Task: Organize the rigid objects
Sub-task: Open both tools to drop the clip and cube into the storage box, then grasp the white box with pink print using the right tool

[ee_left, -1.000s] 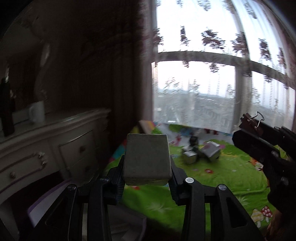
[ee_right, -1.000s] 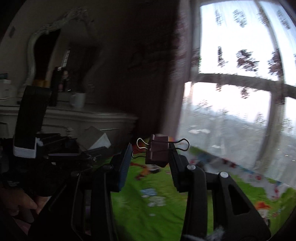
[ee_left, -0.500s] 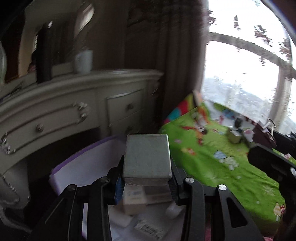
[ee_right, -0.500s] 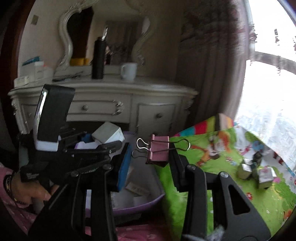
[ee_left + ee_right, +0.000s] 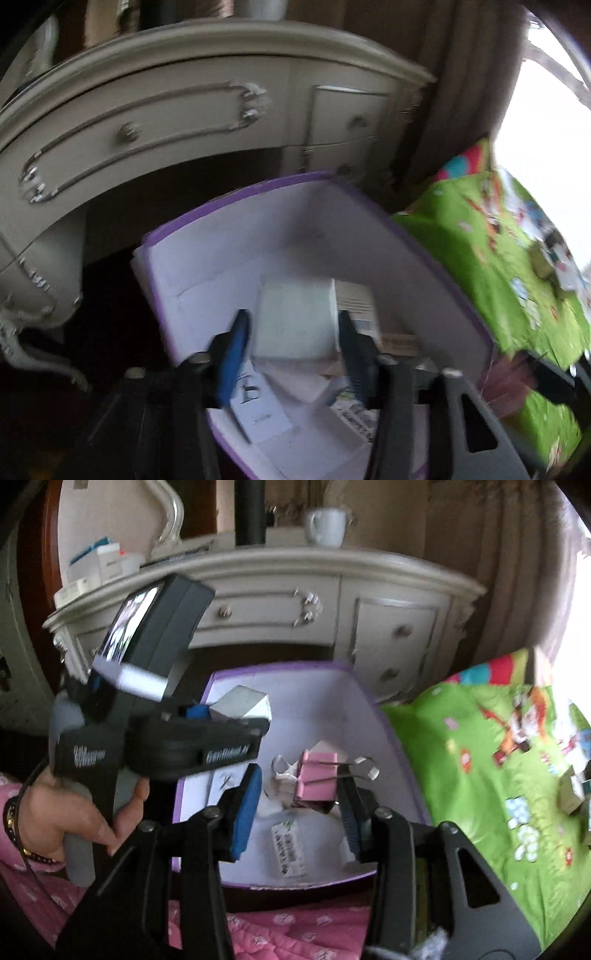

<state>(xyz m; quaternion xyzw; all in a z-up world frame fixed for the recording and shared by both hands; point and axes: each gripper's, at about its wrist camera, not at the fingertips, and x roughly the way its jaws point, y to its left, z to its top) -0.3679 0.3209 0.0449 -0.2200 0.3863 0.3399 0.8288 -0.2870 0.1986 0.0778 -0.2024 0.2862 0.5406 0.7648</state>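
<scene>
Drop-off step, by the look of it. The block (image 5: 295, 317) sits between the left gripper (image 5: 291, 332)'s jaws with a gap showing on the blue-pad side, so the jaws have just been opening and it looks let go, right over the box (image 5: 236, 258). Same story on the right: the pink clip (image 5: 317, 781) is between the right gripper (image 5: 295, 801)'s jaws, which have also just been opening, clear of the left pad, maybe still brushing the right one; hard to tell. The box is straight below both, the green mat (image 5: 480, 760) off to the right. Next I'd guess: open fully, let both fall in, pull back for the pieces still on the mat.
</scene>
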